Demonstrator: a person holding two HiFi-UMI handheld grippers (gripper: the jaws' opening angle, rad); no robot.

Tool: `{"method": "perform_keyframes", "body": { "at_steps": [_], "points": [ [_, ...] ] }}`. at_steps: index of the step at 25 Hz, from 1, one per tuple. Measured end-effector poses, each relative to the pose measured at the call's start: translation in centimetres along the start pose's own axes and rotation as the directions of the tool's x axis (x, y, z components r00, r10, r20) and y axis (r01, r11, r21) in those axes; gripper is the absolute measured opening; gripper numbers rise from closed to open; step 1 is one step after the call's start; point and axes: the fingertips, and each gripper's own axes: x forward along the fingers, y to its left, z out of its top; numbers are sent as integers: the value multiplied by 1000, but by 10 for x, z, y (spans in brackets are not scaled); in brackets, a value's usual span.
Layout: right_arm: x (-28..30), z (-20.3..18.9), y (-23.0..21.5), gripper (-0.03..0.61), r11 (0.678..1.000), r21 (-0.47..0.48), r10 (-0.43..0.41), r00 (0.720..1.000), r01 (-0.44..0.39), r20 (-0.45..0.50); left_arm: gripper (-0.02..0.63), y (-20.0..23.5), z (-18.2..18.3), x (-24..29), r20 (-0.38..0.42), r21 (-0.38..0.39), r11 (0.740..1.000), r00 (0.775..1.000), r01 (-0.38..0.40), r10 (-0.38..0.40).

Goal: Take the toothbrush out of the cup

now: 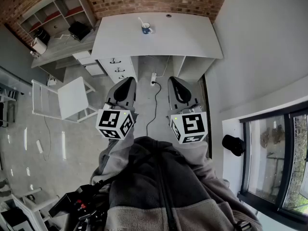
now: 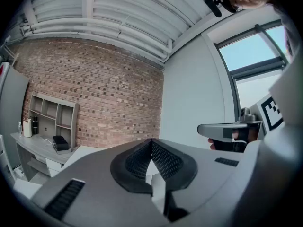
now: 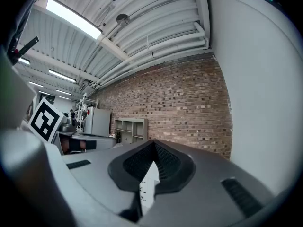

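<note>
Head view alone shows toothbrush (image 1: 141,21) in cup (image 1: 146,30); gripper views, brick wall (image 2: 94,103).

I count two grippers, left gripper (image 1: 128,82) and right gripper (image 1: 174,82); ahead of them, one desk (image 1: 192,37), one cup (image 1: 146,30), one toothbrush (image 1: 141,21), one drawer unit (image 1: 117,67), and, off past the left gripper, one shelf unit (image 1: 53,13)

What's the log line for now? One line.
phase: not started | toothbrush: in cup on desk | left gripper: shut, empty | right gripper: shut, empty
</note>
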Motion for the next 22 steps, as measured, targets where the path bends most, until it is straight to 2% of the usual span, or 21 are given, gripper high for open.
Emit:
{"method": "perform_keyframes", "body": {
  "at_steps": [13,22],
  "points": [
    [0,1,-3,0,1000,-6,14,1000,-14,0,3,-2,0,4,-3,-9,1000,1000,-20,20],
    [5,-1,-7,1,1000,13,18,999,-17,-40,3,11,4,4,-16,-40,998,998,-54,53]
  ]
}}
